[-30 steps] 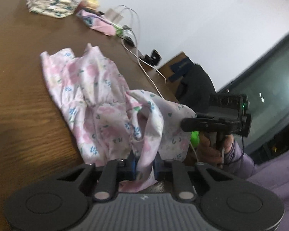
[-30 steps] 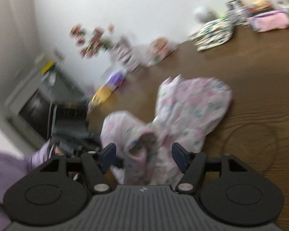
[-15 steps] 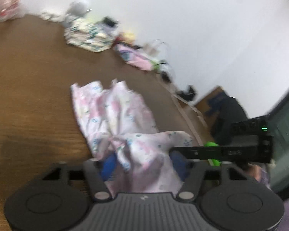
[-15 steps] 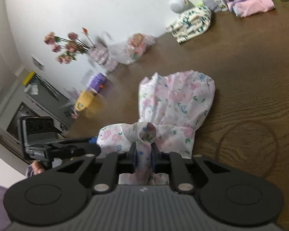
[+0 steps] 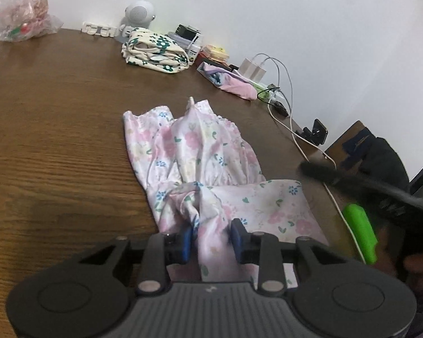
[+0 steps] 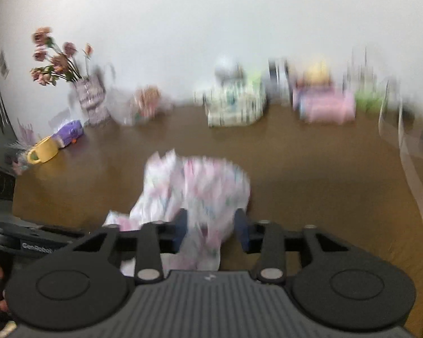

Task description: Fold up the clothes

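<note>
At the table's right edge: a white cable point(image 5: 293, 129) trails along the rim of the brown wooden table point(image 5: 56, 140); past it stands a chair point(image 5: 378, 155) hung with dark clothing.
Open room: bare wood spreads wide to the left of the garment and beyond it, up to the row of things by the wall.
Far edge: a folded cream garment with green flowers point(image 5: 155, 50), a folded pink garment point(image 5: 231, 83), a clear plastic bag point(image 5: 19, 22) and white chargers line the back.
Left corner, right wrist view: a vase of pink flowers point(image 6: 90, 98) and a yellow mug point(image 6: 43, 152), both well apart from the garment.
Garment: a white floral garment point(image 5: 200, 152) with pink blooms and small blue and green sprigs lies crumpled in the near middle of the table, its gathered end away from the cameras, its near part bunched and raised at the grippers.
Left gripper point(image 5: 210, 239): its jaws have just been closing; a bunch of the cloth runs between the blue pads, with a dark gap at the left pad, so they stand parted around it, not pinching.
Right gripper point(image 6: 210, 231): its jaws have just been opening; cloth hangs between the pads, clear of the right one. This view is blurred.
Room: a plain white wall point(image 5: 296, 14) backs the table.
</note>
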`<state>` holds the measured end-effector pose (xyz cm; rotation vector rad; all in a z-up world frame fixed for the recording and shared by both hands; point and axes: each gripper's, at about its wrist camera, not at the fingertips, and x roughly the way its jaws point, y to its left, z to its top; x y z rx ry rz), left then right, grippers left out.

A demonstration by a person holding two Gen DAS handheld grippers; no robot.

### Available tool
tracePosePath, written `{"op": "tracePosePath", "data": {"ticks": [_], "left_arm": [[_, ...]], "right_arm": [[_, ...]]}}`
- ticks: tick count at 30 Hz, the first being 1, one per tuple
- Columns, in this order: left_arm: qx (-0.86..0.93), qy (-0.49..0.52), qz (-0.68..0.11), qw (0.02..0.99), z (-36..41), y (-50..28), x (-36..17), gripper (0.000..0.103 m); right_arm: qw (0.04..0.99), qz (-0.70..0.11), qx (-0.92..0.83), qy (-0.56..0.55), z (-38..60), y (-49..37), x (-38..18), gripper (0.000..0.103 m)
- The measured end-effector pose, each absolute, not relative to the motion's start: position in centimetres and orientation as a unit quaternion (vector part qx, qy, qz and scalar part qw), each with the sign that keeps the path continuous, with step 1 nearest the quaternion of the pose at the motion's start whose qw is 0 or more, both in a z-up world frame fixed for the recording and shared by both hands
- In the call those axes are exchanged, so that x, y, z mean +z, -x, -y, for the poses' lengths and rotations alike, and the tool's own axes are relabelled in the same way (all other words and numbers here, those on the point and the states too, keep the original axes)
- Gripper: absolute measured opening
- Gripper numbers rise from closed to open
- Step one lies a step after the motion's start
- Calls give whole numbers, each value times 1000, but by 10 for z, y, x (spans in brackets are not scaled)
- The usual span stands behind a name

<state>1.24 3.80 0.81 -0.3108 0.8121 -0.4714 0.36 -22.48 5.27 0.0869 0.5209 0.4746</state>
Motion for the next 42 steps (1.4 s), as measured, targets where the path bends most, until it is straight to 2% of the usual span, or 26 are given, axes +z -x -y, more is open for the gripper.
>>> {"op": "tracePosePath", "data": {"ticks": [3, 4, 8, 12, 13, 15, 17, 18, 19, 20, 24, 29, 33, 39, 41, 42], "left_arm": [[-217, 128, -381, 890, -32, -6, 11, 29], [-214, 124, -378, 892, -31, -5, 11, 29], [-199, 113, -375, 899, -30, -2, 13, 30], [-165, 56, -363, 915, -30, 10, 27, 46], [-156, 42, -360, 919, -30, 13, 31, 46], [-120, 10, -326, 938, -28, 26, 50, 42], [-105, 22, -287, 952, -24, 33, 66, 40], [-123, 34, -273, 953, -17, 35, 71, 34], [-141, 39, -270, 952, -9, 34, 71, 29], [-158, 44, -268, 949, -1, 34, 72, 29], [-132, 28, -317, 939, 14, 16, 48, 14], [-98, 13, -360, 928, 2, 3, 18, 14], [-99, 17, -354, 930, -3, 4, 14, 18], [-109, 31, -335, 935, 6, 9, 37, 19], [-143, 8, -327, 934, 25, 9, 44, 21], [-151, -11, -323, 934, 35, 10, 45, 18]], "right_arm": [[932, -234, 269, -61, 219, 8, 60, 16], [929, -230, 282, -68, 217, 11, 62, 16], [919, -299, 252, -43, 197, -2, 30, 15], [922, -321, 217, 9, 183, -3, 11, 14], [924, -317, 213, 21, 179, 0, 10, 14], [926, -312, 210, 34, 177, 3, 8, 16], [926, -311, 213, 31, 178, 2, 8, 16], [926, -311, 213, 28, 178, 0, 9, 16], [926, -311, 214, 23, 177, -2, 10, 16], [925, -312, 216, 19, 178, -3, 11, 16], [923, -314, 222, -12, 187, -6, 10, 16], [923, -313, 224, -22, 188, -7, 9, 16], [928, -298, 222, -28, 192, -1, 17, 16], [928, -273, 252, -14, 193, 17, 36, 16], [926, -283, 250, -12, 190, 13, 32, 16], [925, -291, 243, -13, 189, 9, 28, 15]]}}
